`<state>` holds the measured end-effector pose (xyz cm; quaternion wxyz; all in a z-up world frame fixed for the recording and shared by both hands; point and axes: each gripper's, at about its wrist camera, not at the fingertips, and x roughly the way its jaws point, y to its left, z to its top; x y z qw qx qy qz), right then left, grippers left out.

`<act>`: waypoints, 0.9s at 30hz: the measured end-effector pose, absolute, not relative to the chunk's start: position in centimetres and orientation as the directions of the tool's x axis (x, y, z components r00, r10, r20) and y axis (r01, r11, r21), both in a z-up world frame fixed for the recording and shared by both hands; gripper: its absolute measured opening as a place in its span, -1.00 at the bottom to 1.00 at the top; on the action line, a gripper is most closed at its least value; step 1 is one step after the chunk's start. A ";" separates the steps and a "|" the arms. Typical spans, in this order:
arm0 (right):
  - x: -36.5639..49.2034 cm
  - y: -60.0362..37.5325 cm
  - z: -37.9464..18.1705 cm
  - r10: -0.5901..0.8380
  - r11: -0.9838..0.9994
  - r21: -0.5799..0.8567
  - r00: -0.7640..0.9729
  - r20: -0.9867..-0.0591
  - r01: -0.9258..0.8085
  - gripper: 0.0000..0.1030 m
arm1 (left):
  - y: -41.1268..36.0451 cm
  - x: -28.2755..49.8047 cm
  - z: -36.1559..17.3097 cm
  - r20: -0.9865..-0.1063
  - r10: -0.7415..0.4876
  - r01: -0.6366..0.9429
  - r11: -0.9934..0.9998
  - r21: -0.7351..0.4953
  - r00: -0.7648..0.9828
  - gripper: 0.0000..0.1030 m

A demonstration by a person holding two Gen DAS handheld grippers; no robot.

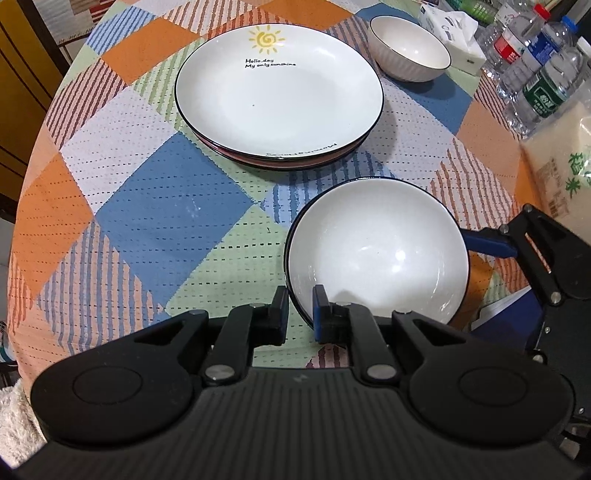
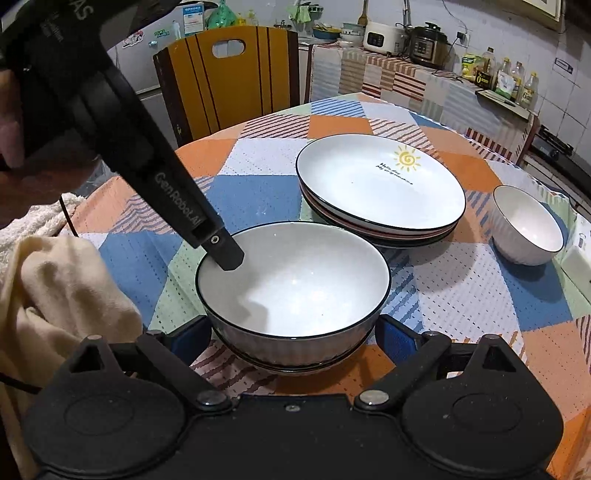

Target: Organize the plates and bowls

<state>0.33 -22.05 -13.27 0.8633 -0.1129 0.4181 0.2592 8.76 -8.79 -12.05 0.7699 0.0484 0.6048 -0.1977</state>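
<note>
- The near bowl (image 1: 376, 254) is seen at the worktop's (image 1: 166, 214) front edge, nested on another bowl beneath it; a second rim shows below it in the right wrist view.
- The left hand-held gripper (image 1: 300, 314) is set astride the bowl's near rim, one finger outside the wall and one inside. A narrow gap is visible between the pads and the wall, so the rim is judged no longer pinched; the jaws are only slightly apart.
- The right hand-held gripper (image 2: 293, 332) is held wide apart, its blue pads flanking the lower bowl stack on both sides; whether they press on it cannot be told.
- A plate stack (image 1: 279, 96), topped by the sun-printed plate, is seen further back, well apart from the bowls.
- One small bowl (image 1: 410, 48) is left alone at the far right, beside the tissue box (image 1: 454, 33) and bottles (image 1: 535, 70).
- The step in hand is judged to be the release of a bowl just stacked.
- Next, the left fingers should be lifted clear of the rim without tipping the stack, and the lone bowl would then have to be fetched.
</note>
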 end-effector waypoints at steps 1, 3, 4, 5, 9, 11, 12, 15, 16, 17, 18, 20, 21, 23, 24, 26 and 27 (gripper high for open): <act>0.3 -22.1 -13.3 0.354 0.840 0.023 0.515 -0.781 -0.543 0.89 | -8.6 8.9 -11.9 -0.948 -0.250 0.359 0.918 -0.169 0.195 -0.70; 0.2 -22.3 -13.1 0.353 0.840 0.022 0.516 -0.781 -0.542 0.89 | -8.1 9.2 -11.3 -0.943 -0.260 0.352 0.919 -0.177 0.207 -0.61; 0.0 -22.5 -12.9 0.361 0.837 0.025 0.518 -0.775 -0.546 0.89 | -7.8 9.3 -10.9 -0.939 -0.272 0.349 0.918 -0.188 0.209 -0.54; -0.2 -22.9 -12.6 0.371 0.836 0.031 0.523 -0.768 -0.547 0.89 | -7.5 9.6 -10.6 -0.936 -0.286 0.346 0.916 -0.204 0.206 -0.51; -0.2 -25.2 -11.6 0.422 0.848 0.112 0.533 -0.734 -0.518 0.89 | -7.0 10.3 -9.0 -0.919 -0.330 0.355 0.904 -0.240 0.217 -0.47; 0.1 -26.3 -11.2 0.422 0.867 0.138 0.558 -0.714 -0.479 0.89 | -7.0 10.7 -8.2 -0.908 -0.347 0.368 0.896 -0.248 0.233 -0.44; 0.3 -27.0 -11.0 0.419 0.877 0.148 0.573 -0.704 -0.458 0.89 | -7.0 10.9 -7.8 -0.902 -0.361 0.376 0.890 -0.257 0.237 -0.40; 0.9 -28.5 -10.3 0.390 0.903 0.144 0.629 -0.673 -0.405 0.89 | -7.3 12.0 -6.7 -0.886 -0.392 0.402 0.874 -0.274 0.249 -0.31; 1.1 -28.9 -10.0 0.370 0.912 0.127 0.652 -0.661 -0.389 0.89 | -7.5 12.4 -6.3 -0.882 -0.396 0.412 0.870 -0.272 0.255 -0.25; 1.4 -29.2 -9.7 0.353 0.920 0.111 0.671 -0.651 -0.377 0.89 | -7.7 12.8 -6.0 -0.879 -0.399 0.421 0.867 -0.268 0.260 -0.22; 1.7 -29.5 -9.6 0.335 0.926 0.091 0.689 -0.642 -0.366 0.89 | -8.0 13.3 -5.6 -0.876 -0.402 0.433 0.862 -0.264 0.266 -0.20; 2.3 -29.8 -9.2 0.293 0.938 0.041 0.724 -0.625 -0.344 0.89 | -8.7 14.3 -5.0 -0.877 -0.400 0.454 0.855 -0.252 0.266 -0.15; 2.7 -30.0 -9.1 0.272 0.943 0.014 0.741 -0.614 -0.334 0.89 | -9.2 14.9 -4.7 -0.880 -0.401 0.465 0.849 -0.251 0.256 -0.02; 3.0 -30.8 -8.4 0.270 0.942 -0.011 0.781 -0.564 -0.334 0.89 | -10.1 15.8 -4.1 -0.885 -0.402 0.503 0.829 -0.243 0.236 0.06; 3.2 -31.3 -8.0 0.273 0.945 -0.009 0.806 -0.525 -0.326 0.89 | -10.7 16.1 -3.8 -0.890 -0.392 0.527 0.820 -0.223 0.234 0.06; 3.9 -32.3 -7.3 0.272 0.952 0.014 0.825 -0.495 -0.305 0.89 | -12.2 16.7 -3.2 -0.899 -0.355 0.588 0.795 -0.145 0.258 0.06; 4.4 -32.7 -7.1 0.265 0.957 0.024 0.836 -0.481 -0.290 0.89 | -13.0 17.1 -3.0 -0.903 -0.333 0.616 0.781 -0.104 0.271 0.07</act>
